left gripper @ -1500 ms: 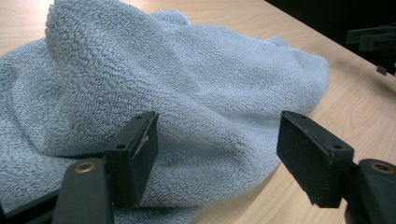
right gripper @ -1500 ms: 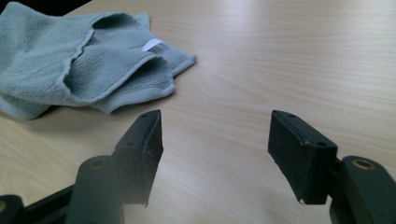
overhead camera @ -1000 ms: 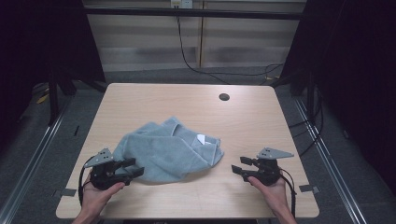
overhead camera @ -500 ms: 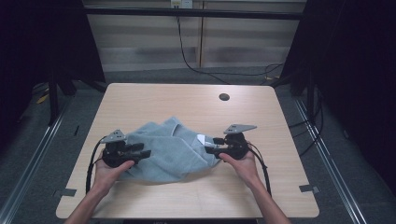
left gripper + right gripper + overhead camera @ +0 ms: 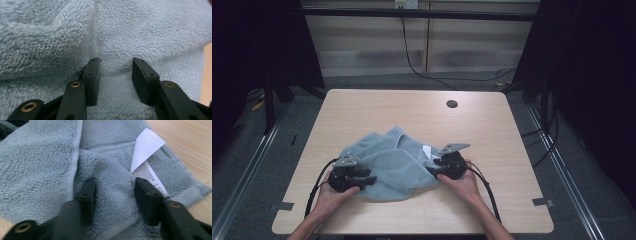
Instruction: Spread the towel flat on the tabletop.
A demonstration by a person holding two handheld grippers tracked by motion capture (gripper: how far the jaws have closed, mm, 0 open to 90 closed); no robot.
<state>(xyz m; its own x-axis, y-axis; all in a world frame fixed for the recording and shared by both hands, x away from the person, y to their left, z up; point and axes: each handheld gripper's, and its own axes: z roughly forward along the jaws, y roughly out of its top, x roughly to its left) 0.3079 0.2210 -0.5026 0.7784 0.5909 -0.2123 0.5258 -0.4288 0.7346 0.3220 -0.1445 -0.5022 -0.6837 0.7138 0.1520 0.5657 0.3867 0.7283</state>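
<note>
I've brought both grippers in onto the crumpled grey-blue terry towel (image 5: 387, 162) lying near-centre on the pale wooden worktop (image 5: 492, 130). Left gripper (image 5: 115, 75) and right gripper (image 5: 115, 195) fingers have just been closing, each straddling a fold, neither clenched yet; the grasp comes next.

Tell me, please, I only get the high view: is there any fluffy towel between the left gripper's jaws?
Observer: Yes. A soft bulge of the blue towel sits between the jaws of the left gripper, which have just been closing.
Operator: And the other one?
Observer: The right gripper straddles a raised fold; its jaws have been closing too.
Operator: What's the white bit?
Observer: A folded label with tiny print, right beside one jaw.
</note>
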